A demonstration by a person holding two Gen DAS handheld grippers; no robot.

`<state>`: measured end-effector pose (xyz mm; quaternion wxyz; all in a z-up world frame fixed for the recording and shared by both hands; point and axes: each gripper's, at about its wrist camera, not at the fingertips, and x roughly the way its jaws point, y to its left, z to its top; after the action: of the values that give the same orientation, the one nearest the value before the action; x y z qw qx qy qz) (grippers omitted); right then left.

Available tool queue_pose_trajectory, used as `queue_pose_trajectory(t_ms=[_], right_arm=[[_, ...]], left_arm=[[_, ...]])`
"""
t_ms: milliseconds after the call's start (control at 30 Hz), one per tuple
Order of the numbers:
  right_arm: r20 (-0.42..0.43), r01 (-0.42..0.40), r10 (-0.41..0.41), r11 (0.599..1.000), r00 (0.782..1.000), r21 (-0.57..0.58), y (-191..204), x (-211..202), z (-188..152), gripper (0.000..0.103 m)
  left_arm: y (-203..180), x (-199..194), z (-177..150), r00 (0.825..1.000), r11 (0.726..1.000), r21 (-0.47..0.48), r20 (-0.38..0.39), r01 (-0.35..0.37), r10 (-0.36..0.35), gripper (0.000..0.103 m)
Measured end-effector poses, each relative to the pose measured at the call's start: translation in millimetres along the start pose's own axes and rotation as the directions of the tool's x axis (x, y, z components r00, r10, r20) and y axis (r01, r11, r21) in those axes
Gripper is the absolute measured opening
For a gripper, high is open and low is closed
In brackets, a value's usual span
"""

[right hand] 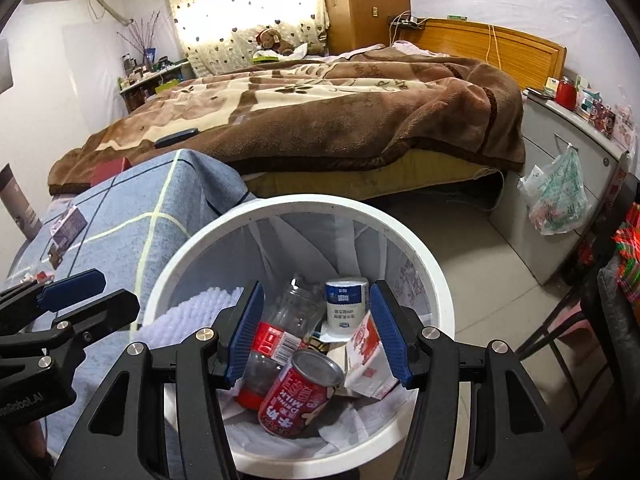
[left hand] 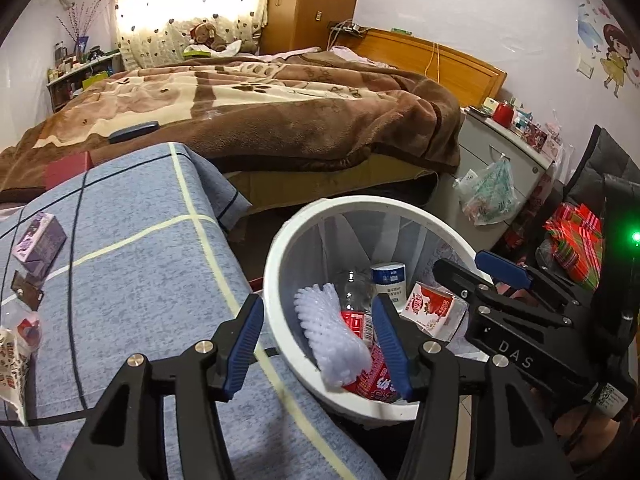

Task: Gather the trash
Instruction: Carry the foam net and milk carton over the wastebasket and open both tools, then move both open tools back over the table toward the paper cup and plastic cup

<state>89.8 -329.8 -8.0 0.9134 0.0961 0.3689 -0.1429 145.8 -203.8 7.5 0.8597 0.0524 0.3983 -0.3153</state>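
Trash already in white bin (right hand: 404,240) on the floor beside the cloth-covered bench (left hand: 132,280): red milk can (right hand: 298,396), clear bottle (right hand: 286,316), white foam sleeve (left hand: 334,340), strawberry carton (left hand: 428,310), small white cup (right hand: 346,304). Left gripper (left hand: 316,344) over the bin's near rim, fingers (left hand: 242,344) apart, gripping nothing. Right gripper (right hand: 316,332) above the bin mouth, fingers (right hand: 390,336) likewise spread and empty. More litter on the bench: purple carton (left hand: 38,242), wrappers (left hand: 18,344).
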Motion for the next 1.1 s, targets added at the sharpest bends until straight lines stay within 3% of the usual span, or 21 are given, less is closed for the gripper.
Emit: queue_pose_trajectory(t_ms=[533, 1100], right_arm=[[0.057, -0.043, 0.044, 0.999, 0.997, -0.027, 27.0, -17.0, 3.1, 0.057], [0.092, -0.147, 0.156, 0.984, 0.983, -0.096, 85.2, -27.5, 2.1, 0.057]], left_arm=[[32.2, -39.2, -12.6, 0.997, 0.998, -0.052, 0.063, -0.040, 0.043, 0.059], [99.6, -87.1, -41.8, 0.978, 0.975, -0.154, 0.105, -0.161, 0.178, 0.060]])
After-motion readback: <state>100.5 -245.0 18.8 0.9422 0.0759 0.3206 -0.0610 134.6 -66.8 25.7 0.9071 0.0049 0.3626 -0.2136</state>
